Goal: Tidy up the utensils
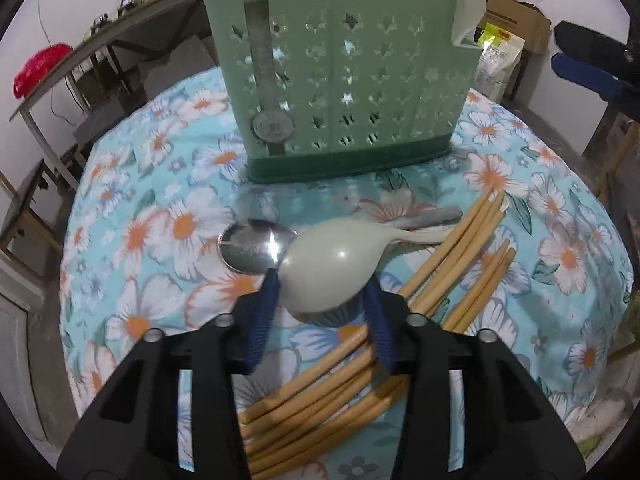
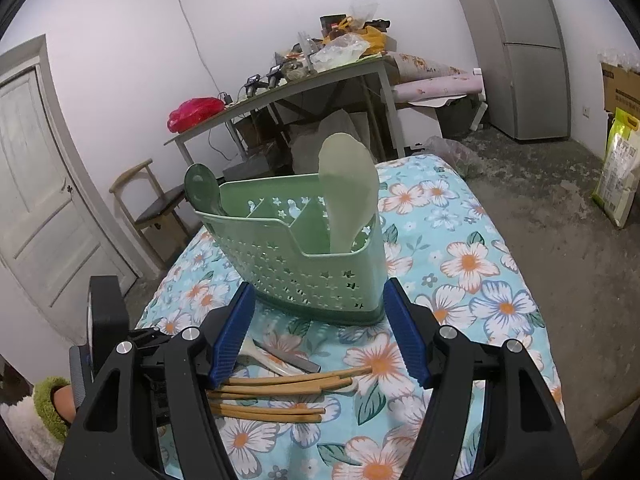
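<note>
A green perforated utensil caddy [image 1: 344, 80] stands on the floral table; it also shows in the right wrist view [image 2: 304, 256]. It holds a pale rice paddle [image 2: 348, 184] and a green spoon [image 2: 202, 188]. My left gripper [image 1: 322, 280] is shut on the bowl of a cream plastic spoon [image 1: 332, 264], held just above the cloth. A metal spoon [image 1: 256, 246] lies beside it. Several bamboo chopsticks [image 1: 320, 392] lie under and to the right of it; they also show in the right wrist view [image 2: 280, 392]. My right gripper [image 2: 320, 320] is open and empty above the chopsticks, in front of the caddy.
The floral tablecloth [image 1: 152, 240] covers a small table whose edges fall away on all sides. A long side table [image 2: 304, 80] with clutter, a chair [image 2: 156, 204] and a fridge [image 2: 524, 48] stand behind. My right gripper shows at the left wrist view's right edge [image 1: 592, 64].
</note>
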